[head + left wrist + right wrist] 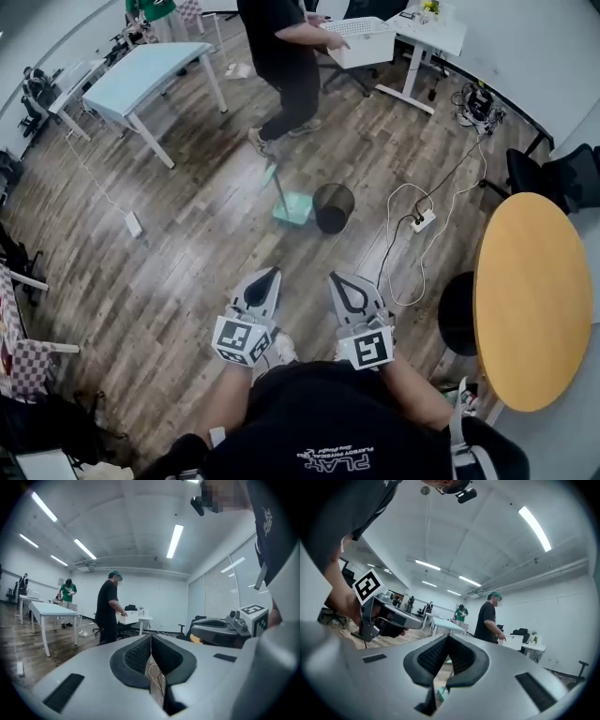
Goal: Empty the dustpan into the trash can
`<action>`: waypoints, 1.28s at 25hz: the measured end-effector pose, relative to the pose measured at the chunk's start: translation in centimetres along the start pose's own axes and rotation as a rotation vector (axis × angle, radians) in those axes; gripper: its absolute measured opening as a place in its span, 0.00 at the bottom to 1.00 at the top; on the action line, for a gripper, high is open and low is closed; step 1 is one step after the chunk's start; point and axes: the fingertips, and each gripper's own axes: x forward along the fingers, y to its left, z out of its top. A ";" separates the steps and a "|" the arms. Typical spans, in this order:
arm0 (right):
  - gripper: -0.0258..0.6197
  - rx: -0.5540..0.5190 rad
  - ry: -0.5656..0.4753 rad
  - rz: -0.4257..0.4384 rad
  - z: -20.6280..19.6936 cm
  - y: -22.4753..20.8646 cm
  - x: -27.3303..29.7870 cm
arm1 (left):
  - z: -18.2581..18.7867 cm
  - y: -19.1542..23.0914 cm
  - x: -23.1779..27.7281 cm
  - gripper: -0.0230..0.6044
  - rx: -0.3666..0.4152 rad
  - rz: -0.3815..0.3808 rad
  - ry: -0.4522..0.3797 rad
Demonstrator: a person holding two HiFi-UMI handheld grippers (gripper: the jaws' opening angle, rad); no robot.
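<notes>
A teal dustpan [292,208] with a long upright handle stands on the wood floor, touching or just beside a black mesh trash can [334,206] on its right. Both are well ahead of my grippers. My left gripper [273,274] and right gripper [336,277] are held side by side close to my body, pointing roughly level toward them. The left gripper's [151,637] jaws meet at the tips with nothing between them. The right gripper's [448,637] jaws also meet, empty; a bit of the teal dustpan [442,694] shows through the gap below the pads.
A person in black [281,56] stands beyond the dustpan beside a white desk [422,33]. A pale blue table [150,70] is at the far left. A round wooden table [534,300] and black stool [457,314] stand at the right. A power strip with looping cable [422,221] lies right of the can.
</notes>
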 end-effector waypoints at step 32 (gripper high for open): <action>0.08 0.294 0.054 -0.224 -3.9 -2.5 14.8 | -0.7 18.4 4.3 0.07 0.032 0.092 0.013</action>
